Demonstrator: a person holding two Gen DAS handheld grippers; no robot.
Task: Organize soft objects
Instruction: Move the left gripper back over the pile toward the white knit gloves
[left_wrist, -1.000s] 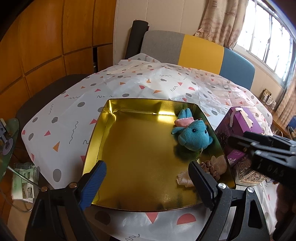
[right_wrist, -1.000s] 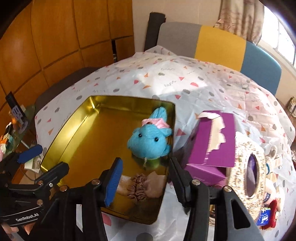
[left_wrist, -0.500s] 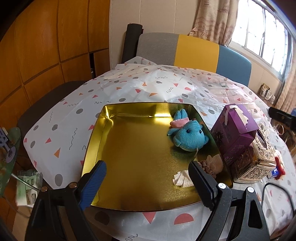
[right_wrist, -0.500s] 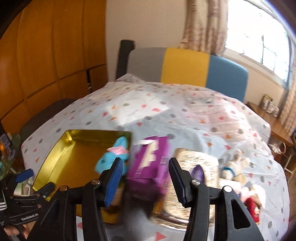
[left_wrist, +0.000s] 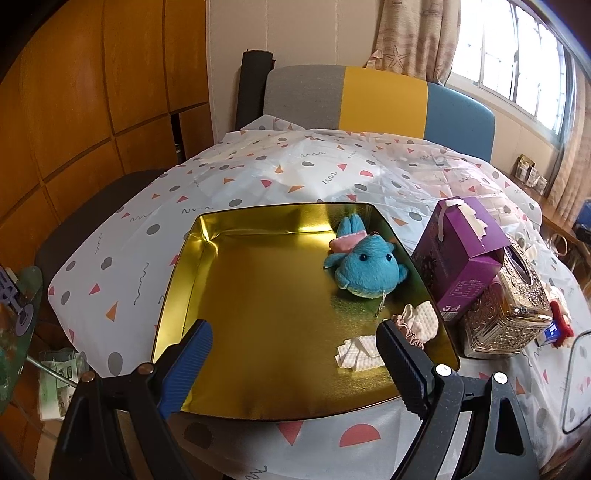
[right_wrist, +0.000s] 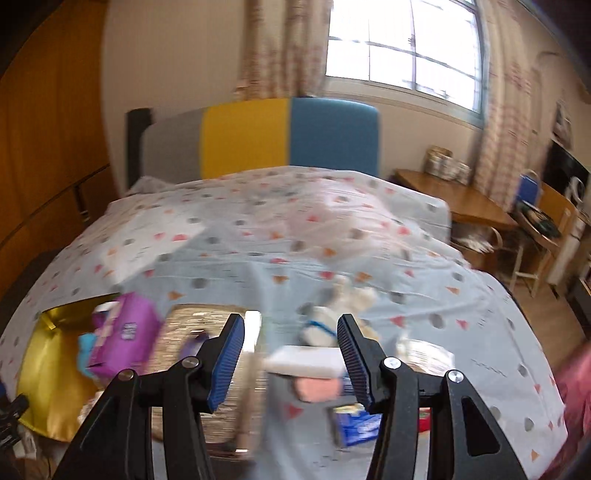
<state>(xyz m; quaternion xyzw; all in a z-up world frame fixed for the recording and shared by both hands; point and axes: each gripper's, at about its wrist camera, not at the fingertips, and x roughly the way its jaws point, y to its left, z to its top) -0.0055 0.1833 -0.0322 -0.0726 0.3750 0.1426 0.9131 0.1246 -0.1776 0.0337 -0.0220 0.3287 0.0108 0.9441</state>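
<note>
Right tool (right_wrist: 291, 345), half-open and empty, swung from tray (right_wrist: 35, 373) toward white plush (right_wrist: 334, 314): light, squashy, grip its body; left tool (left_wrist: 293, 354) wide, empty.

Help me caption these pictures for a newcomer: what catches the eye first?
A shiny gold tray fills the middle of the spotted tablecloth, with a blue plush toy by its right wall and pale cloths nearer. Right beside the tray stand a purple box and an ornate silver tissue box.

Home room — curtains (left_wrist: 417, 37), tableclothed table (left_wrist: 258, 173)
</note>
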